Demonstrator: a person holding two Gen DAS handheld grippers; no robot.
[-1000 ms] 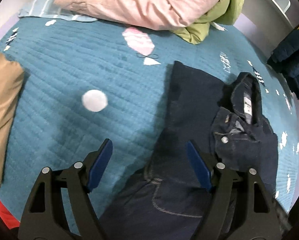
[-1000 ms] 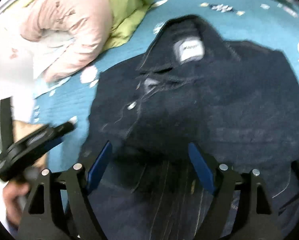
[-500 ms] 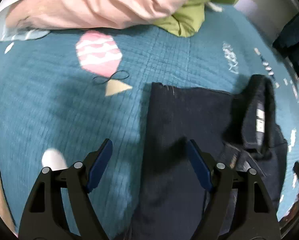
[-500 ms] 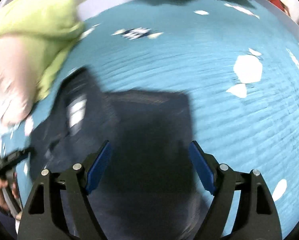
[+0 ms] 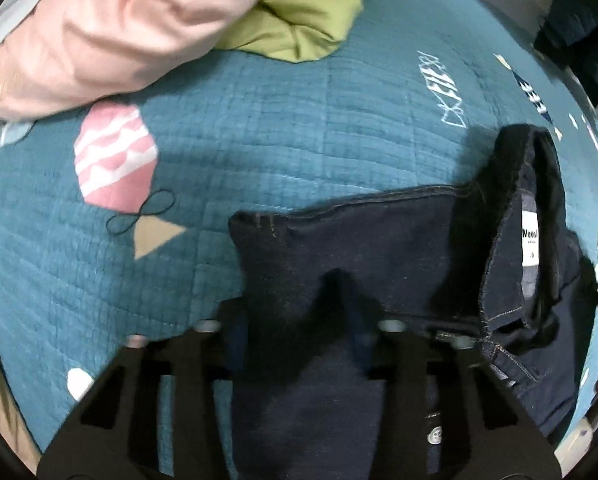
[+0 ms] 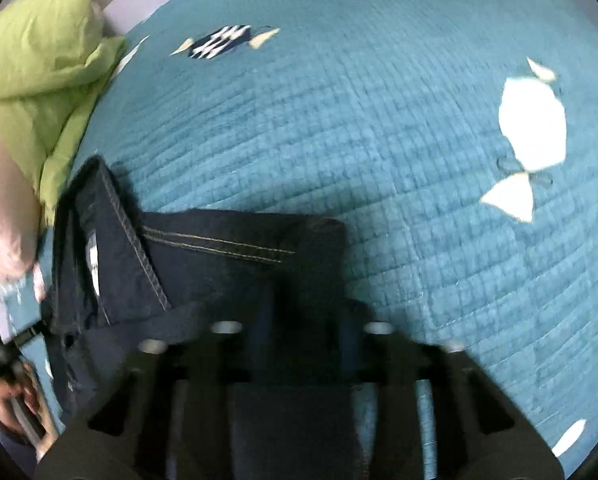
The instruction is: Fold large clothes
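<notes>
Both grippers narrowed since earlier: left gripper [image 5: 299, 330] and right gripper [image 6: 301, 334] each pinch denim jacket [image 5: 359, 248] shoulders on teal quilt [image 5: 259, 120].

Soft, even indoor light falls across the teal quilt [image 5: 259, 128] in both views, with no glare. Heavy fisheye curvature bends the stitching lines and blackens the frame corners. Both grippers [image 5: 299, 332] [image 6: 303, 340] at lower centre are blurred and nearly featureless, casting dark shadows on the jacket [image 5: 359, 248]. The pink bedding [image 5: 111, 28] at upper left smears softly; the jacket's label [image 5: 531, 244] stays legible.
</notes>
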